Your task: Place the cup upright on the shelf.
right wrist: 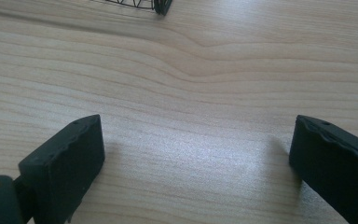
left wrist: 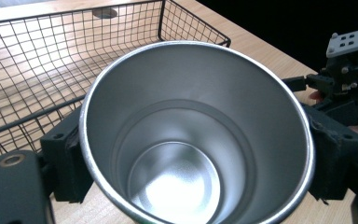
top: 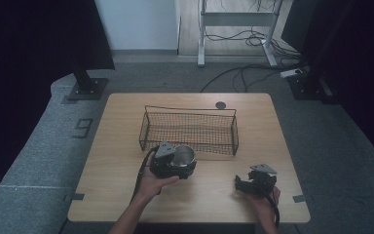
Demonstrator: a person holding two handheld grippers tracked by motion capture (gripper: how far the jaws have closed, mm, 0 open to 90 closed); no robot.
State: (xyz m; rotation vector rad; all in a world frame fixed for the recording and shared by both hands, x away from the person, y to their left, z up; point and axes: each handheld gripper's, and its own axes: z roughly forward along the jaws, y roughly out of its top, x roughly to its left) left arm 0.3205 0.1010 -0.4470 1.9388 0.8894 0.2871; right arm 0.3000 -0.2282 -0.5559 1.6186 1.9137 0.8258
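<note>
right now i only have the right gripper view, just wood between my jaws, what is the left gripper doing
Observer: The left gripper is shut on a metal cup, one jaw on each side of its wall.
Operator: anything in the cup
Observer: No, the left gripper view looks straight into it and its bottom is bare.
Operator: where is it relative to the basket
Observer: In the high view the cup sits just outside the near left part of the wire basket, not inside it. Your right gripper is open, over the table near its front right.
</note>
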